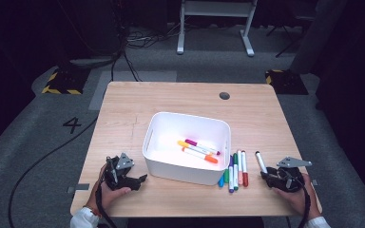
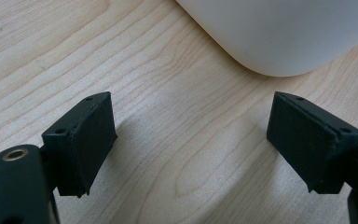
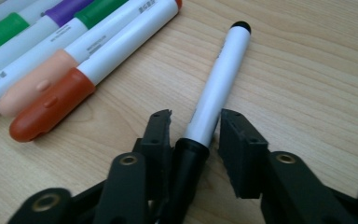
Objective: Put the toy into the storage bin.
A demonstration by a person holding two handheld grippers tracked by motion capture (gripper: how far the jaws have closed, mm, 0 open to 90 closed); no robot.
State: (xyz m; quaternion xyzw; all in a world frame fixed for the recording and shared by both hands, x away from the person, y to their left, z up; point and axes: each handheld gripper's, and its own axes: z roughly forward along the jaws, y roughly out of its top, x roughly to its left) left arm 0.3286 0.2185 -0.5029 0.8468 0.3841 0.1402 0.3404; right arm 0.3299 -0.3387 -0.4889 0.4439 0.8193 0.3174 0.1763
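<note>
A white marker with a black cap (image 3: 221,79) lies on the wooden table (image 1: 123,109) at the right front, also seen in the high view (image 1: 260,161). My right gripper (image 3: 196,119) straddles its capped end. The left jaw sits against the cap, and a thin gap shows at the right jaw. In the high view the right gripper (image 1: 269,175) lies low on the table in the person's hand. My left gripper (image 2: 191,135) stands wide open over bare wood, just short of the white bin (image 2: 284,42). From above, the left gripper (image 1: 140,179) rests at the bin's front left corner.
The white bin (image 1: 171,164) at the table's middle holds an orange marker (image 1: 198,155) and a magenta one (image 1: 202,146). Several coloured markers (image 1: 234,170) lie side by side between the bin and the black-capped one. A red-capped marker (image 3: 51,109) lies closest to my right jaws.
</note>
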